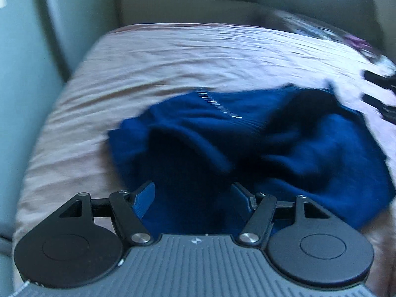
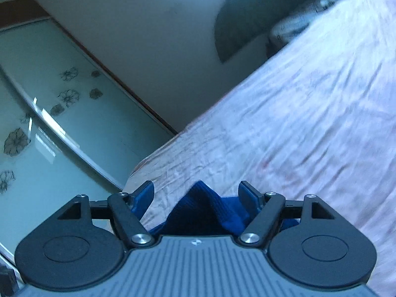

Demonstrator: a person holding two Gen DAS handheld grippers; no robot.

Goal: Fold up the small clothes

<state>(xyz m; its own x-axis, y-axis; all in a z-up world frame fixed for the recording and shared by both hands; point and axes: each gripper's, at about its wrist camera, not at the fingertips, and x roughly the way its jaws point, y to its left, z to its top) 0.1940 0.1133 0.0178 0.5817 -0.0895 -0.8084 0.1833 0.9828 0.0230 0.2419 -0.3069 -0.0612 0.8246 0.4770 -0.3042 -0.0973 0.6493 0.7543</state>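
Note:
A dark blue knitted garment (image 1: 247, 146) lies crumpled on the pink bedsheet (image 1: 148, 69). My left gripper (image 1: 194, 198) is open, its blue-padded jaws wide apart just above the garment's near edge, gripping nothing. My right gripper (image 2: 196, 198) is open too; a peak of the blue garment (image 2: 200, 205) rises between its jaws, apart from both pads. The right gripper's black fingers (image 1: 381, 91) show at the right edge of the left wrist view, beside the garment's far right side.
The wrinkled pink sheet (image 2: 297, 123) covers the bed, whose left edge drops off toward a wardrobe with frosted, flower-patterned sliding doors (image 2: 49, 113). Patterned bedding or pillows (image 1: 334, 32) lie at the far end by the wall.

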